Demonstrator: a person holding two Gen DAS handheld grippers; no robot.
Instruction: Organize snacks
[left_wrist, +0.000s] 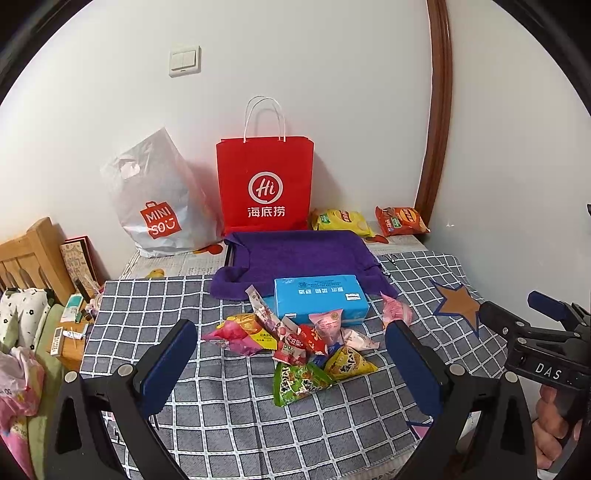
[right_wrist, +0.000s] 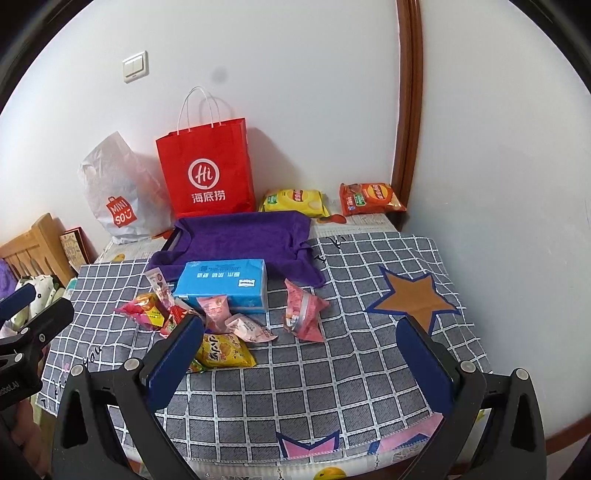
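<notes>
Many small snack packs lie in a heap on the checked cloth, just by the blue box. Both grippers, left gripper and right gripper, hang above with jaws spread wide, holding nothing. The heap sits ahead, between the left jaws.

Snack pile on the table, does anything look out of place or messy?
Yes. The small packets lie jumbled and overlapping in front of the blue box, one pink packet sits apart, and two chip bags lie far back by the wall.
</notes>
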